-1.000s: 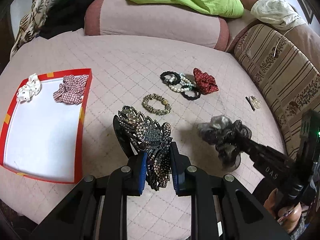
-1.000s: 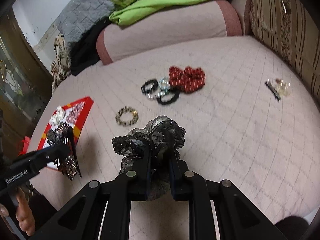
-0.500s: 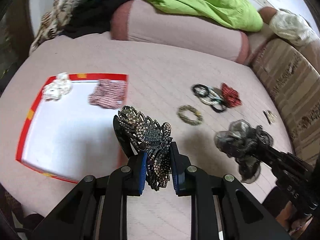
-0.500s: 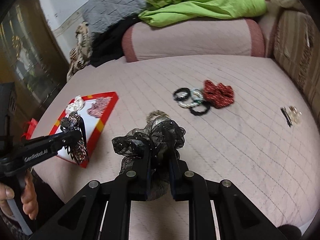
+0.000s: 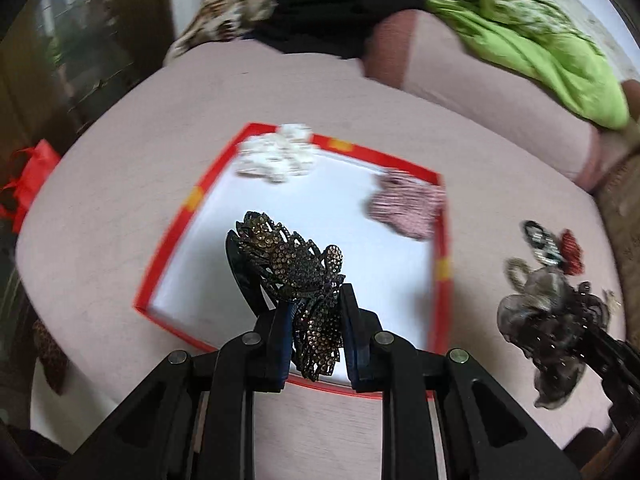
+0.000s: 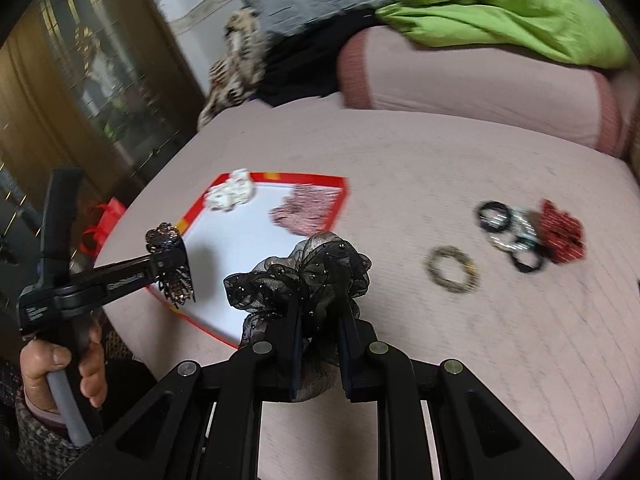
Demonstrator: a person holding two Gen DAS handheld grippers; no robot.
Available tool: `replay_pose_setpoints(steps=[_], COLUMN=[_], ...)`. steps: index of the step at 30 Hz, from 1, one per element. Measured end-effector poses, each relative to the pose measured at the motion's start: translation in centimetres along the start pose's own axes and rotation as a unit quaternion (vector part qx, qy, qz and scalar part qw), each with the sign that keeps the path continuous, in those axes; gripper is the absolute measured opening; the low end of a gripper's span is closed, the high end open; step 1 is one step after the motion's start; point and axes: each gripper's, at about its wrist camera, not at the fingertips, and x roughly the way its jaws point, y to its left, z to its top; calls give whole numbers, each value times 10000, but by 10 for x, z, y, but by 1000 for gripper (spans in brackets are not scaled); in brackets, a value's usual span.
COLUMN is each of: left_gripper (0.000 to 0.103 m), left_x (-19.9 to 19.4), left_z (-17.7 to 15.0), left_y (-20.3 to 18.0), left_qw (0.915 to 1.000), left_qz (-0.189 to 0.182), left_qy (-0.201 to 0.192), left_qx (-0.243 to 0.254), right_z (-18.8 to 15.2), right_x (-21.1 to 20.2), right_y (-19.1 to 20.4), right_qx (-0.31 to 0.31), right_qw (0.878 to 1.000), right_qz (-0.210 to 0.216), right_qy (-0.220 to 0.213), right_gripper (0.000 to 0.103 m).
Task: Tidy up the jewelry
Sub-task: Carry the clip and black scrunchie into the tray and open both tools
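With my left gripper (image 5: 314, 330) pinching the rhinestone hair claw (image 5: 296, 276) above the red tray (image 5: 188, 208) and my right gripper (image 6: 320, 344) clamped on the black scrunchie (image 6: 304, 276), I judged a snagged release could drop either outside.

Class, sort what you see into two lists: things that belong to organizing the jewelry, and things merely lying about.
Job: rhinestone hair clip, black scrunchie, red tray, gold bracelet, red scrunchie.

Lying about: green blanket, leopard cloth, red bag.
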Motion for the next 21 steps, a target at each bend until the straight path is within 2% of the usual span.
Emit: replay_pose_setpoints(steps=[6, 12, 16, 21], left_gripper=[20, 21, 22, 23], left_x=[23, 55, 67, 69], left_z=[8, 11, 12, 13], left_y=[33, 54, 60, 58], left_qw=[9990, 9969, 9966, 9970], left_qz=[400, 663, 628, 623], left_qy=[155, 418, 523, 453], left_qx=[-82, -23, -54, -32], right_z=[11, 12, 7, -1], right_x=[42, 84, 111, 127], right_y=[40, 62, 63, 58], right_qx=[-366, -513, -555, -494], right_qw=[9988, 9967, 9953, 9942], right_qz=[217, 336, 243, 185], right_qy=[235, 535, 756, 935], right_gripper=[17, 17, 17, 18])
